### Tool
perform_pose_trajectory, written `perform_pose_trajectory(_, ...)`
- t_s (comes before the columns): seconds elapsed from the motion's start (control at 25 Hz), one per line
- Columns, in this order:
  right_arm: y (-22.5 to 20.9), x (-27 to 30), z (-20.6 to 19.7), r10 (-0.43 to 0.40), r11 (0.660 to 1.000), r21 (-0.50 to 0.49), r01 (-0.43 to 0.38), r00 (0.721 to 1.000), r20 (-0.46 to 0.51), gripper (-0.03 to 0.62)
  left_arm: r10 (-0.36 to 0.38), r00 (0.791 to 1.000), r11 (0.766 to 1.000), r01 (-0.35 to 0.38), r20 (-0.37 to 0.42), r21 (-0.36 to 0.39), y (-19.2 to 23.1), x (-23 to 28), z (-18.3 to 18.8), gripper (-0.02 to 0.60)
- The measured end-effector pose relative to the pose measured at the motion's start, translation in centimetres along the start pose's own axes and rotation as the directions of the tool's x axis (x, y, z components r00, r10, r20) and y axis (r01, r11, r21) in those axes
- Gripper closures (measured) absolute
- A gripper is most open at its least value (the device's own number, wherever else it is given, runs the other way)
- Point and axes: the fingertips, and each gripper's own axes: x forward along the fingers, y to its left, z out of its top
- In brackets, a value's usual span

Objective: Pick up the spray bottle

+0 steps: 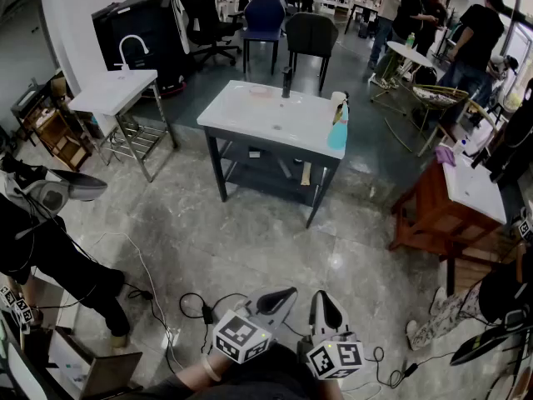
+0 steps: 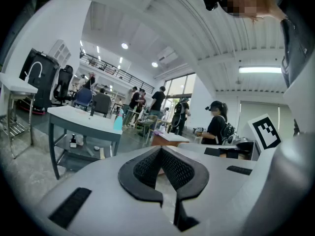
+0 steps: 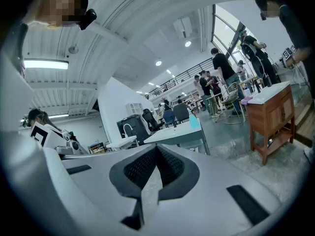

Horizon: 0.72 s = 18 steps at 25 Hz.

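Note:
The spray bottle (image 1: 338,123), pale blue with a white head, stands upright at the right end of a white-topped table (image 1: 266,117) in the middle of the room. It also shows small and far off in the left gripper view, spray bottle (image 2: 118,121), and in the right gripper view, spray bottle (image 3: 194,121). Both grippers are at the bottom of the head view, several steps short of the table. My left gripper (image 1: 283,297) and my right gripper (image 1: 323,302) point toward it, roughly level. In each gripper view the jaws meet at the tips with nothing between them: left gripper (image 2: 161,150), right gripper (image 3: 157,149).
A dark bottle (image 1: 286,82) stands at the table's far edge. A white sink with a faucet (image 1: 115,90) is at the left, a wooden cabinet with a white top (image 1: 454,207) at the right. Cables (image 1: 191,307) lie on the floor near me. Chairs and several people fill the back.

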Motion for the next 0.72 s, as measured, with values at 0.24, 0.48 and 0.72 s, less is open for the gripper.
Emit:
perform_pose_trajectory(0.24, -0.4, -1.2, -0.2, 0.009, 1.0, 0.005, -0.009, 1.0, 0.018, 0.586, -0.001, 1.0, 1.0, 0.001, -0.012, -0.006, -1.1, -0.3, -0.9, 0.574)
perform_pose_trajectory(0.48, -0.8, -1.1, 0.4, 0.005, 1.0, 0.031, -0.006, 0.999, 0.034, 0.586, 0.01, 1.0, 1.0, -0.011, -0.018, -0.018, -0.8, 0.0, -0.7, 0.574)
perform_pose_trajectory(0.72, -2.7, 0.1, 0.8, -0.024, 0.999, 0.046, 0.022, 0.999, 0.041, 0.586, -0.004, 1.0, 1.0, 0.004, -0.022, -0.015, 0.2, 2.2, -0.2, 0.574)
